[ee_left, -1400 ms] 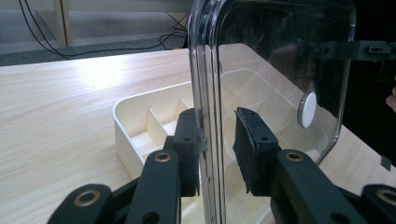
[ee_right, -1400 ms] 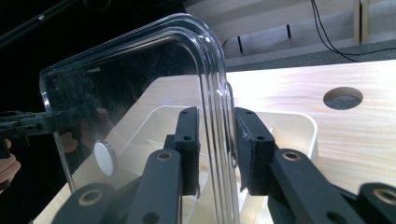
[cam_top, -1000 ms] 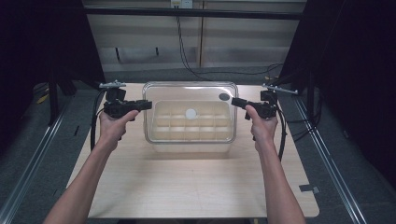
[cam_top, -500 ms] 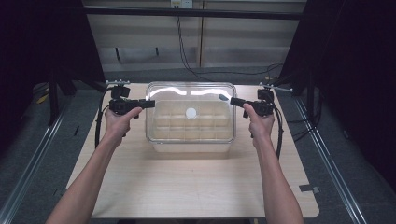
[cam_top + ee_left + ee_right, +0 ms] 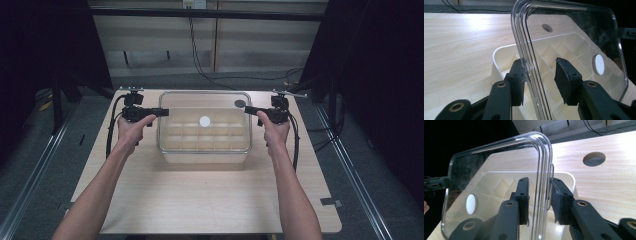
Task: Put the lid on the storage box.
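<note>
At the near end of the table (image 5: 210, 200), bare board between the two forearms, so ample room for drawing back. Farther in, left gripper (image 5: 164, 112) and right gripper (image 5: 246, 109) at opposite short ends of the lid (image 5: 205, 100), itself lying over the box (image 5: 205, 155) mid-table; seated all round or not, cannot tell. Just been opening at both ends, with the lid rim between the pads: on the left spread, one pad well off the rim; on the right loosened, barely clear of it. Likely trouble: dragging the lid askew by pulling out with a pad catching the rim lip, or leaving one end propped on the box wall. Best withdrawn straight outward, toward the free side margins. Beyond, a hole (image 5: 240, 103) near the far edge, with little margin there.
</note>
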The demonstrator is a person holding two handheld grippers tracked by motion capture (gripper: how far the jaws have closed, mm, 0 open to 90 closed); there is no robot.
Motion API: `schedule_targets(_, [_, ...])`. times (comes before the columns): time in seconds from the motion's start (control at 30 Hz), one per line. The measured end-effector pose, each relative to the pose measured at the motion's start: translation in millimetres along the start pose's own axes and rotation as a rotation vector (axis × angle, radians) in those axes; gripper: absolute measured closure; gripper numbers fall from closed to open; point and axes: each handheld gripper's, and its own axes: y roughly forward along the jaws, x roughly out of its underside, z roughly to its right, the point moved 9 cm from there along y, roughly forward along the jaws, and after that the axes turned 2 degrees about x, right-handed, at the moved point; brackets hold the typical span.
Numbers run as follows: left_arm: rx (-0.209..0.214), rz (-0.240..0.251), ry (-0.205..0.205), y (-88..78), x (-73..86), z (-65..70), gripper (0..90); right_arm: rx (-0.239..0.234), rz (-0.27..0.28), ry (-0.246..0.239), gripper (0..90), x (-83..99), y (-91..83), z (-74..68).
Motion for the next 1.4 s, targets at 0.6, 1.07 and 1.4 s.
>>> schedule_targets(0.6, [-0.016,-0.083,-0.023,27.2,15.1,-11.6,49.5,0.059,-0.066,0.026,64.8,12.9,23.6,21.1])
schedule_targets(1.07, [-0.035,-0.1,-0.036,30.7,18.8,-18.8,49.0,0.099,-0.093,0.021,60.0,22.5,33.5,25.0])
schedule_targets(1.4, [-0.061,-0.124,-0.045,35.3,28.4,-26.2,47.5,0.135,-0.135,-0.002,56.9,32.1,40.1,28.5])
